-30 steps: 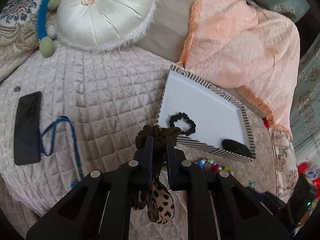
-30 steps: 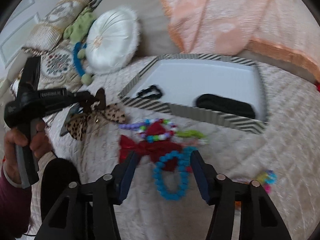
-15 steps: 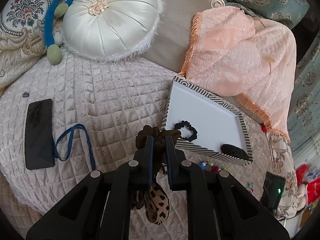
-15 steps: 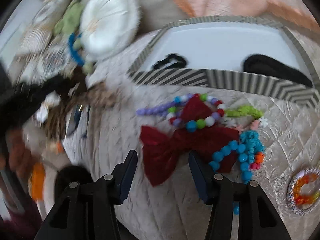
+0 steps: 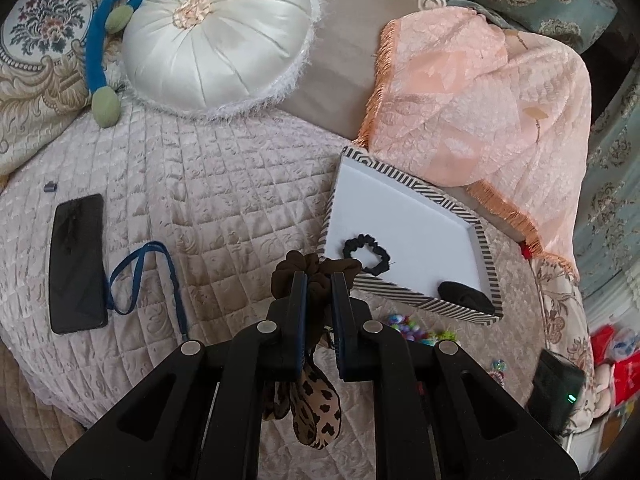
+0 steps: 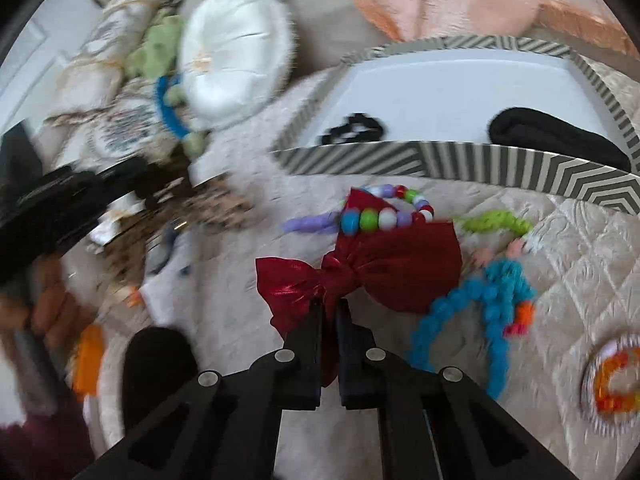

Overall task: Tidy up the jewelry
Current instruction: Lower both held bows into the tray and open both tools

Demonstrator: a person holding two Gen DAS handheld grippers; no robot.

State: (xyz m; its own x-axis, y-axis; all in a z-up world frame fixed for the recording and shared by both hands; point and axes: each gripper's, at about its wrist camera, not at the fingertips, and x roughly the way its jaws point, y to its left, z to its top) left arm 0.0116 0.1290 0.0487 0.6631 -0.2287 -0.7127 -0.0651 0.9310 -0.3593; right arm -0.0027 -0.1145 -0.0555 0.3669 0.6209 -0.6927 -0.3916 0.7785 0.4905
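My left gripper [image 5: 319, 280] is shut on a brown scrunchie [image 5: 316, 270] whose leopard-print tails [image 5: 316, 412] hang below the fingers, held above the quilt just left of the striped tray [image 5: 404, 292]. A black scrunchie [image 5: 366, 252] and a black pouch [image 5: 466, 298] lie in that tray. In the right wrist view my right gripper [image 6: 329, 308] is shut on the knot of a shiny red bow [image 6: 360, 272] lying on the quilt in front of the tray [image 6: 440, 160]. A multicoloured bead bracelet [image 6: 384, 216] rests on the bow's far edge. A blue bead necklace [image 6: 472, 312] lies to its right.
A black phone [image 5: 76, 264] and a blue lanyard [image 5: 140, 280] lie on the quilt at left. A round white cushion [image 5: 216, 36] and a peach blanket [image 5: 480, 112] sit behind the tray. An orange bead ring [image 6: 616, 384] lies at right. A person's hand [image 6: 44, 312] holds the left gripper.
My right gripper came down and left from over the blue beads to the red bow and shut on its knot. The left gripper kept its hold and barely shifted.
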